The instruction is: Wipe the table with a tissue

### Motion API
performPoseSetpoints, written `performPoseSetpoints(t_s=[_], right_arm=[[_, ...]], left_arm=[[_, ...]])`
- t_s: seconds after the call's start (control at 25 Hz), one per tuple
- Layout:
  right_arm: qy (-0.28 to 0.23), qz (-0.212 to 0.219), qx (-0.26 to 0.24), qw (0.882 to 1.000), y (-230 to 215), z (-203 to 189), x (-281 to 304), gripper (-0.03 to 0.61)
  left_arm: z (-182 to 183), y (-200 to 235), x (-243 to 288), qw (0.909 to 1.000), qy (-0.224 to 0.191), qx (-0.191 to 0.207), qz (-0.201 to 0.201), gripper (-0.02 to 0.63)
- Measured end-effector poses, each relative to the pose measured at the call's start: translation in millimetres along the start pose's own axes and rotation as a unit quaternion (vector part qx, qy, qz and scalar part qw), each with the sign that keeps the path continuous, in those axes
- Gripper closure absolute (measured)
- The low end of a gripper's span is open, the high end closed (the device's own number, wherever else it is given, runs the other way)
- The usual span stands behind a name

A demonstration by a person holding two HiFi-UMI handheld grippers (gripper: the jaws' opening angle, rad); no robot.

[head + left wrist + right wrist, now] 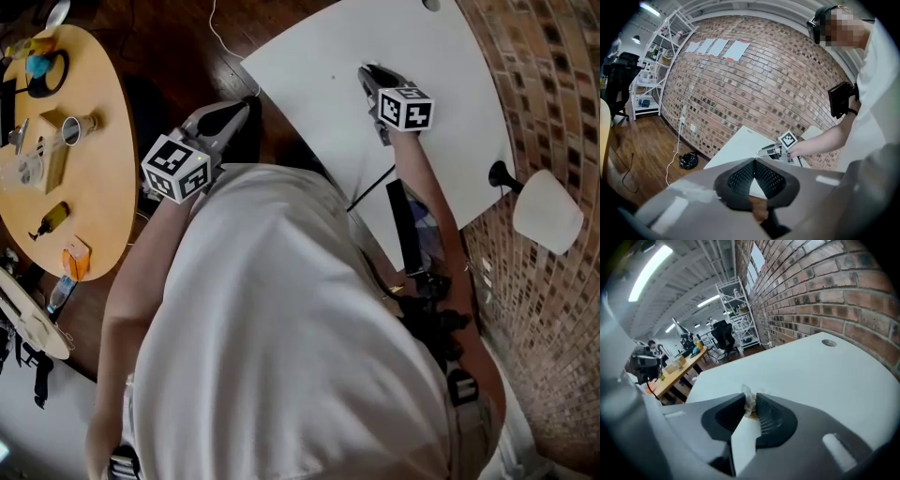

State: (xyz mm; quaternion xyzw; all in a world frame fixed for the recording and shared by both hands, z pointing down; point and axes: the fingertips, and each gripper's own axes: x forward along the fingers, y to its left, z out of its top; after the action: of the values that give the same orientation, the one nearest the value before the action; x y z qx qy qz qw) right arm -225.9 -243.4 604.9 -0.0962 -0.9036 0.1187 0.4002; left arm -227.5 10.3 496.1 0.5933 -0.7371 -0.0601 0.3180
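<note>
So here's my feed right now: the right gripper (pixel 750 402) has its jaws nearly together, pinched on a small crumpled wad of tissue (pixel 748 398) that pokes out between the tips. It's angled down over the white table (pixel 450 112), towards the far part of the top. I can't tell if the tissue is actually pressing on the surface. The left gripper (pixel 753 162) has its tips touching with nothing between them, and it's hanging off the table's near-left corner, over the dark wood floor (pixel 642 154). As for writing, nothing I can read. The marker cube (pixel 405 107) on the right gripper only has black-and-white square patterns, same for the one on the left. The sheets of paper (pixel 719 47) stuck on the brick wall (pixel 768 89) are too small to make out. Off to the left there's a round wooden table (pixel 108 178) with clutter on it, including a small orange carton (pixel 76 257) whose print is too tiny to read.
</note>
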Motion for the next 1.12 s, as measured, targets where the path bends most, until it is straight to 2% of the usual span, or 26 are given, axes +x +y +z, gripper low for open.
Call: performPoseSetpoints(t_s=[0.12,0.32,0.48,0.56,0.72,0.76,0.8,0.88,0.92,1.12], right_arm=[[0.021,-0.014,-0.025,0.999,11.7,-17.8,3.9,0.505],[0.033,-0.001,-0.080,0.996,61.2,-21.9,23.2,0.505],[0.030,0.002,-0.088,0.996,93.3,-22.5,38.5,0.505],[0.031,0.018,-0.082,0.996,108.8,-26.5,41.7,0.505],[0.069,0.092,-0.104,0.988,136.6,-39.7,38.9,0.505],[0.062,0.088,-0.102,0.989,132.8,-36.2,34.7,0.505],[0.041,0.065,-0.083,0.994,121.9,-29.3,28.4,0.505],[-0.001,-0.003,-0.019,1.000,90.0,-19.3,13.5,0.505],[-0.005,-0.030,0.004,1.000,77.8,-21.8,8.4,0.505],[0.023,-0.078,0.001,0.997,78.8,-46.2,11.9,0.505]], left_arm=[[-0.4,2.4,0.9,1.0000,0.004,0.000,-0.006,0.609],[3.0,13.1,2.6,0.9999,0.008,0.002,-0.014,0.609],[5.9,18.7,7.5,0.9993,0.015,0.008,-0.034,0.609],[9.5,23.2,9.3,0.9989,0.017,0.011,-0.042,0.609],[23.1,35.6,14.8,0.9979,0.017,0.016,-0.061,0.611],[27.0,38.4,16.9,0.9975,0.016,0.017,-0.067,0.610],[30.6,40.7,19.4,0.9970,0.016,0.019,-0.073,0.611],[36.4,44.1,25.0,0.9959,0.016,0.022,-0.086,0.609],[38.8,45.2,27.7,0.9952,0.017,0.023,-0.093,0.609],[47.1,46.8,35.5,0.9909,0.028,0.036,-0.127,0.611]])
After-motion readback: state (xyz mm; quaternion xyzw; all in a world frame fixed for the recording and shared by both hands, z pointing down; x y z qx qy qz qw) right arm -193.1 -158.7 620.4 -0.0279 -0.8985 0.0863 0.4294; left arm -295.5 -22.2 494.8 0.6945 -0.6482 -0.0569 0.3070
